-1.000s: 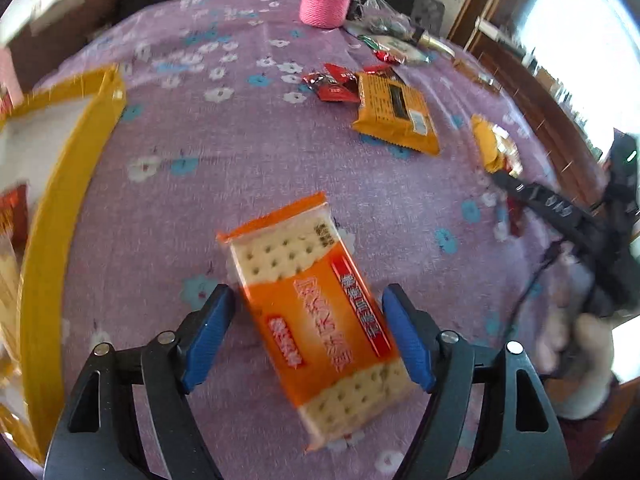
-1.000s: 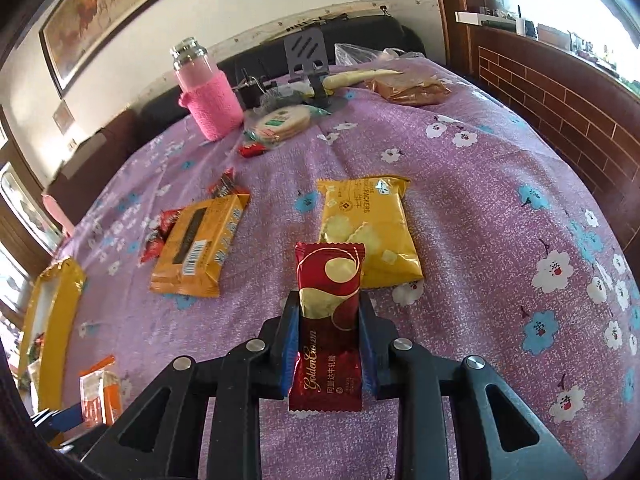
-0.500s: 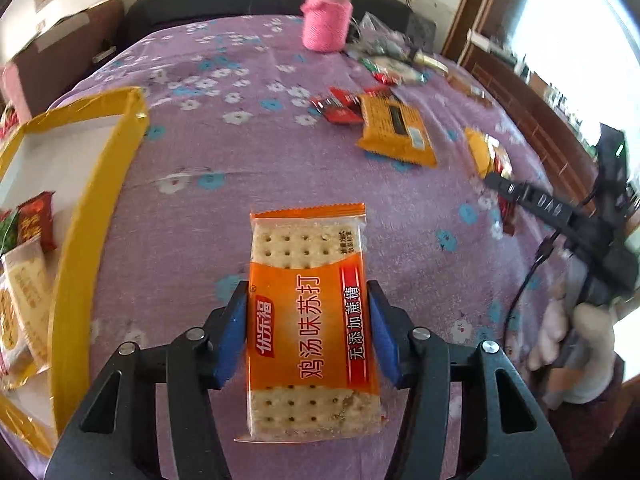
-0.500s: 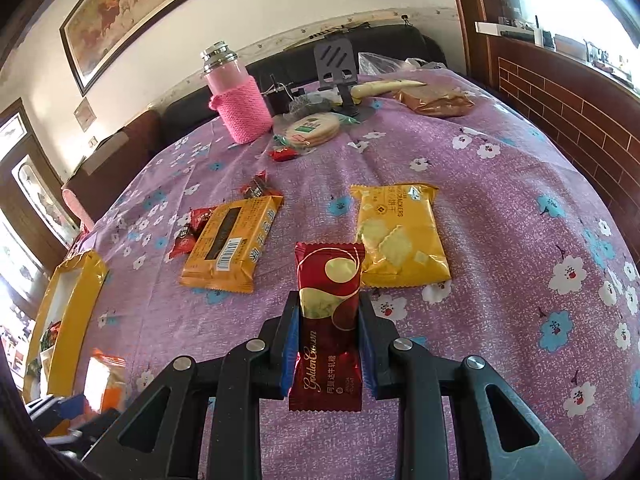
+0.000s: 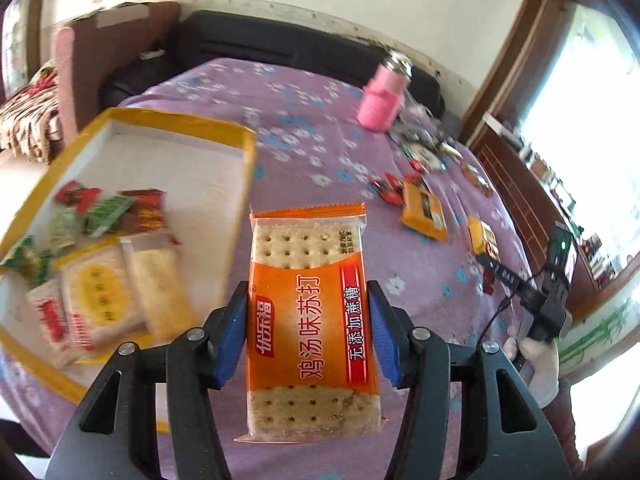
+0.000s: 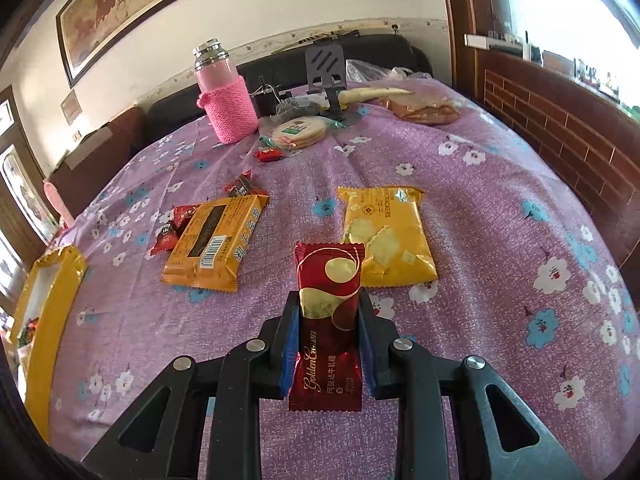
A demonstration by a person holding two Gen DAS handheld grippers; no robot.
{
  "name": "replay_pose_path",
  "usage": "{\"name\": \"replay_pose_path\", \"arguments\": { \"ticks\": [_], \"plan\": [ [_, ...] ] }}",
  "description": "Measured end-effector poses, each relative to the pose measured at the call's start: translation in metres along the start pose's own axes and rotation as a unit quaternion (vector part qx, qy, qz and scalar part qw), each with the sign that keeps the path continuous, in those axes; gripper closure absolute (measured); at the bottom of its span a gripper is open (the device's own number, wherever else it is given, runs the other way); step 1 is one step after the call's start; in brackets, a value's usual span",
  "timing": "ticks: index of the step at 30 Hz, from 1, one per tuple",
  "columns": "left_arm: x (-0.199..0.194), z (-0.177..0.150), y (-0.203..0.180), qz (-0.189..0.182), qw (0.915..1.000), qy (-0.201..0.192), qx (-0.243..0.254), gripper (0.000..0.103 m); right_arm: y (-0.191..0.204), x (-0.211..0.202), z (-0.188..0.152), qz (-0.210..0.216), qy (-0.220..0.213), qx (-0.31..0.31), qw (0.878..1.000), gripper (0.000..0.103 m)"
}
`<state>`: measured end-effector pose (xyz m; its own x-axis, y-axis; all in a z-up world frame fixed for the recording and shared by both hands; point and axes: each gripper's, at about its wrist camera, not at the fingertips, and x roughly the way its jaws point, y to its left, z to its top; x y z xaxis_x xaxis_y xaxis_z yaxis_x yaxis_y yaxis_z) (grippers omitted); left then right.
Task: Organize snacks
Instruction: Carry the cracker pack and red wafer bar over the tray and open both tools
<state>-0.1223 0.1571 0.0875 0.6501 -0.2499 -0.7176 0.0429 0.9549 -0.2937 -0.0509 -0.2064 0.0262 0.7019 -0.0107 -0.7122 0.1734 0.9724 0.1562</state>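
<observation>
At lower centre of the left wrist view, the left tongs [image 5: 307, 334] clamp an orange cracker pack [image 5: 310, 320], blue pads pressed on both its edges. The yellow-rimmed tray [image 5: 245, 148] of snacks sits at left on the purple counter [image 5: 304, 152].

Low in the right wrist view, the right tongs [image 6: 328, 344] pinch a red candy [image 6: 329, 320] upright. Beyond lie a yellow pack [image 6: 384, 236] and an orange pack [image 6: 216, 244].

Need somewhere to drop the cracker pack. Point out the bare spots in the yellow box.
The yellow box is bare across its far half, between the far rim and the red and green sachets. Its near half is crowded with cracker packs.
</observation>
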Motion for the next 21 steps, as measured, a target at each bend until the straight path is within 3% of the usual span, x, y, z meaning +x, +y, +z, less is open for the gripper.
{"name": "replay_pose_path", "arguments": {
  "ticks": [5,12,17,21],
  "plan": [
    [-0.022,0.007,0.036,0.02,0.9993,-0.023,-0.024,0.049,0.016,-0.015,-0.004,0.014,0.001,-0.007,1.0,0.076],
    [-0.048,0.026,0.082,0.05,0.9956,-0.057,-0.056,0.049,0.086,-0.062,0.005,0.108,-0.019,-0.054,0.992,0.076],
    [-0.059,0.046,0.105,0.062,0.9947,-0.063,-0.054,0.049,0.154,-0.095,0.023,0.201,-0.018,-0.09,0.975,0.076],
    [-0.053,0.07,0.121,0.075,0.9944,-0.058,-0.048,0.049,0.21,-0.103,0.029,0.271,0.012,-0.116,0.956,0.077]
  ]
}}
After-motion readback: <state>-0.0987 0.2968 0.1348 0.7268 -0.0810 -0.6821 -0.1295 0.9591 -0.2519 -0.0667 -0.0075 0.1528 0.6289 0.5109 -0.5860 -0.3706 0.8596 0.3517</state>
